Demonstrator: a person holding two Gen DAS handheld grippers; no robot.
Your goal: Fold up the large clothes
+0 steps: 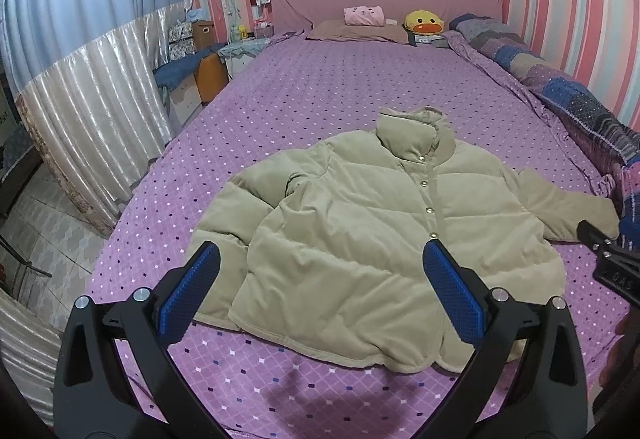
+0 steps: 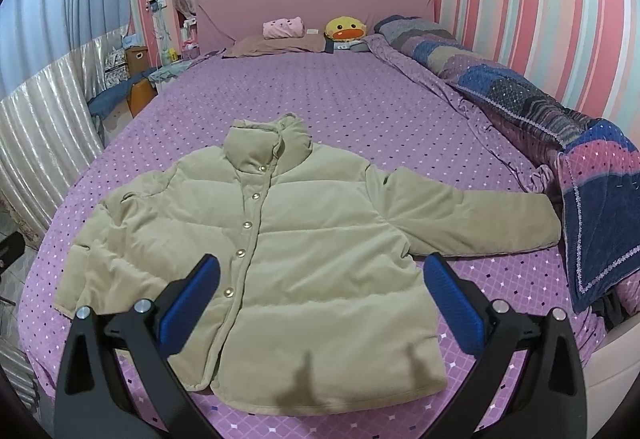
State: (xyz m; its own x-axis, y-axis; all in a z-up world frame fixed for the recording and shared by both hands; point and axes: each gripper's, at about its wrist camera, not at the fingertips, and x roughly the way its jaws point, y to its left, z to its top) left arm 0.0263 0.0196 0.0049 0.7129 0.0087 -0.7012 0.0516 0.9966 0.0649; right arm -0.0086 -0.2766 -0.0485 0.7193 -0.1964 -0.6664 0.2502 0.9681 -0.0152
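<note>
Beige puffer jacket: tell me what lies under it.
The beige padded puffer jacket lies flat, buttoned, on the purple diamond-patterned bedspread, which shows all round it. Anything between jacket and bedspread is covered and cannot be seen.

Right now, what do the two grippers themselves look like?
Both match: the left gripper and right gripper have black angular arms, round silver bolts at the joints, and blue textured finger pads. No cables or sleeves show.
</note>
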